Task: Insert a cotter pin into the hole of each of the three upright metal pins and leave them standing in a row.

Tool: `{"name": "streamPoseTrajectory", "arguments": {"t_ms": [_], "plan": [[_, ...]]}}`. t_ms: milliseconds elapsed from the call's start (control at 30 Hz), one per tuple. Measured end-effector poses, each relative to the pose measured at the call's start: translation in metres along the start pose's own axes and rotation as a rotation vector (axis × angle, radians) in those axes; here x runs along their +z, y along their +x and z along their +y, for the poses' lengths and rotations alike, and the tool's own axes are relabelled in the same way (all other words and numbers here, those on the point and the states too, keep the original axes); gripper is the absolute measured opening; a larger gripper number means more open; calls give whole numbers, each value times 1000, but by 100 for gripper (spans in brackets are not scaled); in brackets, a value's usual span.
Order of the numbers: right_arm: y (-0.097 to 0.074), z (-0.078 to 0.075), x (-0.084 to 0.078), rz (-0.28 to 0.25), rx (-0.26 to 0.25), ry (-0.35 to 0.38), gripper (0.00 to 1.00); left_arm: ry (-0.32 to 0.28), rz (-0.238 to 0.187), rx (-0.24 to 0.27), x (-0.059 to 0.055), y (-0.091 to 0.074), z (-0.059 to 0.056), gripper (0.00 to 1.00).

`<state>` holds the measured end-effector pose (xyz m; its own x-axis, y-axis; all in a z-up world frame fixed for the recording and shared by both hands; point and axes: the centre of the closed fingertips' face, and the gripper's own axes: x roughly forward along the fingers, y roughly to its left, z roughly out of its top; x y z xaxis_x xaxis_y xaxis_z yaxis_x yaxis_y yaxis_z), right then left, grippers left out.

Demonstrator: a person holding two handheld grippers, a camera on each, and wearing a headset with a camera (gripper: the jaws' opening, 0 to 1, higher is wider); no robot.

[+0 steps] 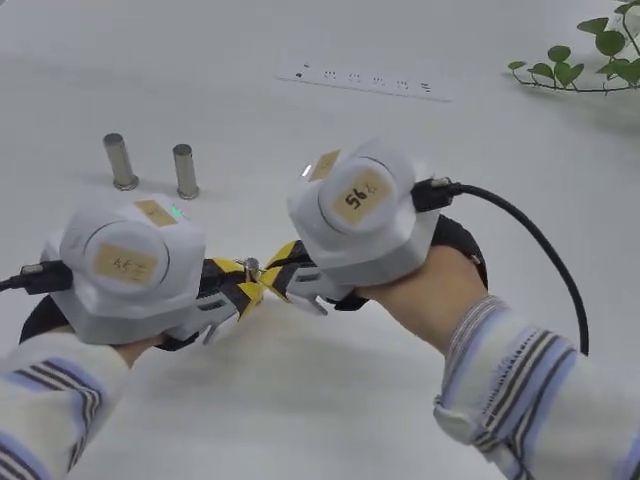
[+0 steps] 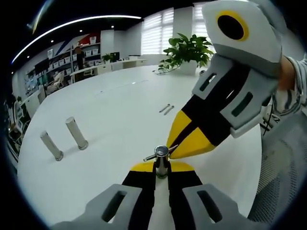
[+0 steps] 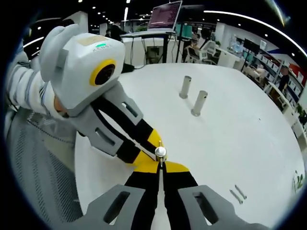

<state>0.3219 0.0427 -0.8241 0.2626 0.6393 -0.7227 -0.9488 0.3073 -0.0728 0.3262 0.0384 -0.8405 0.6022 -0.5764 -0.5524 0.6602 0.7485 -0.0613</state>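
Cotter pin (image 2: 149, 157) pinched by our right gripper (image 3: 161, 165) enters the metal pin (image 2: 161, 160) our left gripper (image 2: 162, 173) clamps; two pins (image 1: 120, 160) (upper left) remain.

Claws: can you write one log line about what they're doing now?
left claw: shut on metal pin | right claw: shut on cotter pin, at pin's top | two other pins: upright on table

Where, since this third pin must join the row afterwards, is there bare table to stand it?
Bare table right of the two standing pins, before the power strip; also the wide stretch toward the plant. Crowded where the left gripper and right gripper meet at the held pin.
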Motion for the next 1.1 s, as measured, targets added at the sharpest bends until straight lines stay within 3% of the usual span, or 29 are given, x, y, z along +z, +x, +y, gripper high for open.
{"name": "streamPoseTrajectory", "arguments": {"t_ms": [67, 133, 200, 333, 533, 1033, 1100], "plan": [[0, -1, -1, -14, 7, 8, 4, -21, -2, 9, 0, 0, 3, 7], [-2, 2, 0, -41, 28, 42, 7, -19, -2, 8, 0, 0, 3, 7], [-7, 0, 0, -51, 29, 31, 9, -5, 1, 9, 0, 2, 0, 7], [-13, 0, -3, -42, 25, 17, 11, -10, -2, 9, 1, 4, 1, 7], [-16, -2, -6, -19, 17, -1, 6, -8, -3, 8, 0, 3, 1, 7], [-14, -1, -2, -32, 21, 9, 3, -12, 1, 10, 0, 3, 0, 7], [-15, -1, -1, -43, 16, 18, 3, -39, 4, 13, -1, 3, 0, 7]]}}
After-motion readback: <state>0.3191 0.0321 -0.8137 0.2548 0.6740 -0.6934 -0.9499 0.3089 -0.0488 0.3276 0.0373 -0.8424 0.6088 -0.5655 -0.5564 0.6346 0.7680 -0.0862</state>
